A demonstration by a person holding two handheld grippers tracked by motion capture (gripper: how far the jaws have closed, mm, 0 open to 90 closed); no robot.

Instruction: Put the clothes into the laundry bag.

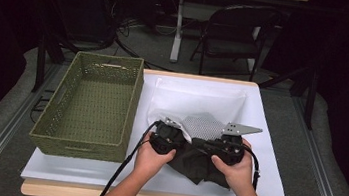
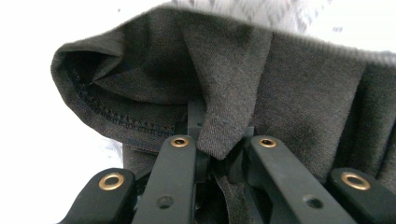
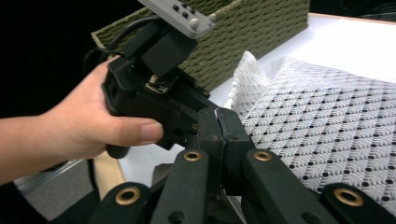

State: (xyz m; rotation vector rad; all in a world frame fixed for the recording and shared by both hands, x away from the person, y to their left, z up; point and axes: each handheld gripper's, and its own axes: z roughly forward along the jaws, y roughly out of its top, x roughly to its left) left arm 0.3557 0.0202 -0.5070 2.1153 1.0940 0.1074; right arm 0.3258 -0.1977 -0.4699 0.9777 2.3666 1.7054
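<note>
Two handheld grippers meet over the white-covered table [image 1: 253, 178] in the high view. I see my left gripper [image 1: 166, 138] and right gripper [image 1: 222, 148] side by side at the near middle of the table, both on a crumpled dark grey-brown knit garment [image 1: 190, 161]. A white mesh fabric piece with black dots [image 1: 203, 125] lies just beyond them, touching the garment. A woven olive-green rectangular basket [image 1: 92, 105] stands to the left, near the left gripper.

In the left gripper view, the jaws are pinched narrow on a fold of the dark garment, which bunches up ahead with a stitched hem at the left and rests on the white surface.

In the right gripper view, my own jaws are pressed fully together; dark cloth shows low between the arms, but I cannot tell whether the tips grip it. The other gripper sits just ahead, with the dotted mesh to its right and the basket behind.
</note>
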